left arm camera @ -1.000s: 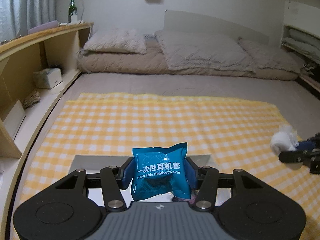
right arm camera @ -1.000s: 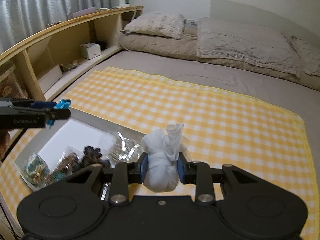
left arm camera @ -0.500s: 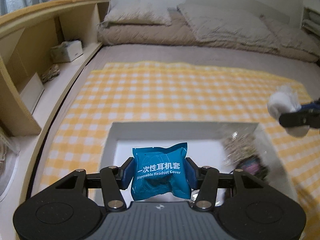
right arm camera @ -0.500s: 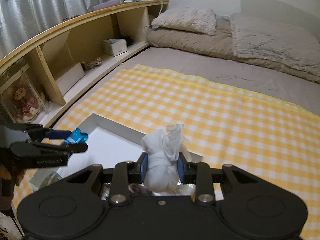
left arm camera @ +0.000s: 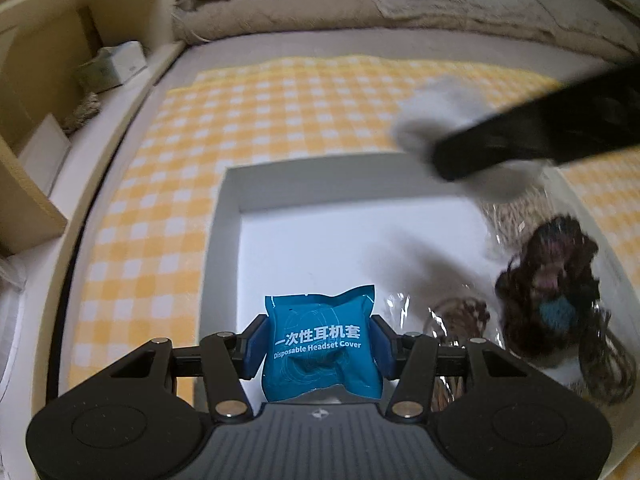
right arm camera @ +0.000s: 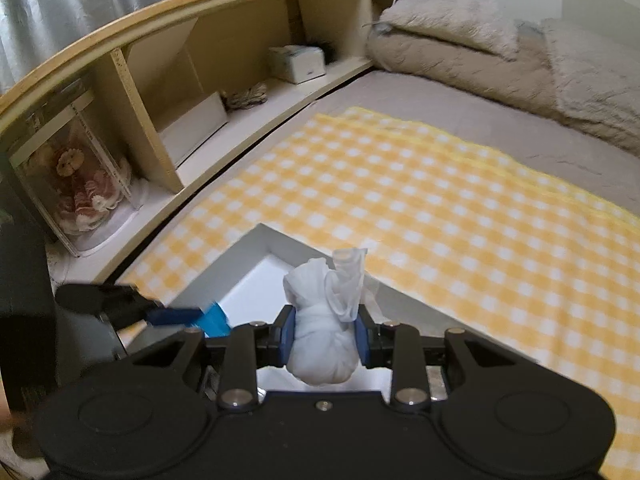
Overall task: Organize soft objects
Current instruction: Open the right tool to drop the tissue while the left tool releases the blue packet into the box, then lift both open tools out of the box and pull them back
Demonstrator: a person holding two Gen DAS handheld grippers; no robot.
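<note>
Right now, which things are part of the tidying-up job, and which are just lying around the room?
Part of the job:
- blue headset cover packet, in the left claw
- white cloth bundle, in the right claw
- white box
- dark fuzzy bundle in the box

Just lying about:
- yellow checked cloth
- tissue box
- pillow
- wooden shelf

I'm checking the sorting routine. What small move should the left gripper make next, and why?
Probably lower a little further and release. The left gripper holds the blue headset-cover packet above a bare patch of the white box, clear of the bagged items.
</note>
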